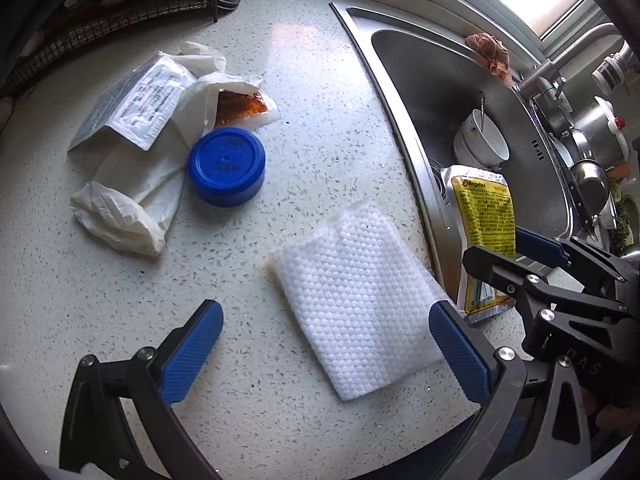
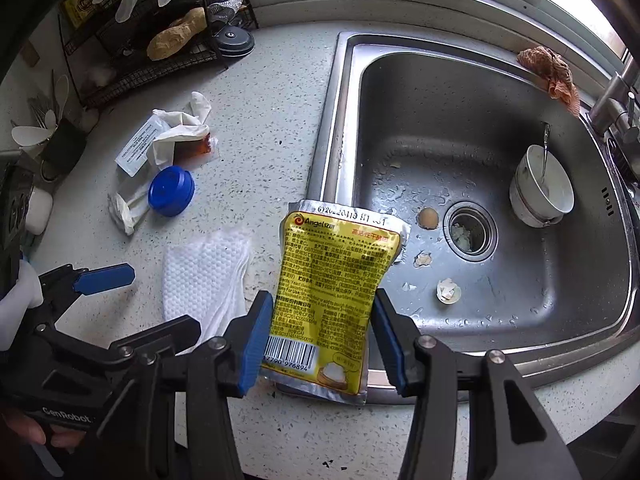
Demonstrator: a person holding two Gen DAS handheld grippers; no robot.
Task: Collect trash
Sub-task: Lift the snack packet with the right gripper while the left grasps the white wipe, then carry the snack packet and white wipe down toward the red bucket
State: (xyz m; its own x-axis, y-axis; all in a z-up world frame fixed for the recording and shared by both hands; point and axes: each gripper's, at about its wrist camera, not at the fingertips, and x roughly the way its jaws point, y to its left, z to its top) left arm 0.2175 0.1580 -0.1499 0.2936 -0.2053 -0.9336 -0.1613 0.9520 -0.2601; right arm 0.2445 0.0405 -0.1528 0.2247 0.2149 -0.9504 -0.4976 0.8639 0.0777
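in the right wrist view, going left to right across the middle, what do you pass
blue lid → white textured cloth → yellow yeast packet → sink drain → stacked white bowls

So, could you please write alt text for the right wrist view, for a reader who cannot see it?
The right gripper clamps a yellow yeast packet above the near rim of a steel sink that holds eggshell bits and stacked bowls. On the speckled counter to the left lie a white cloth, a blue lid and crumpled wrappers.
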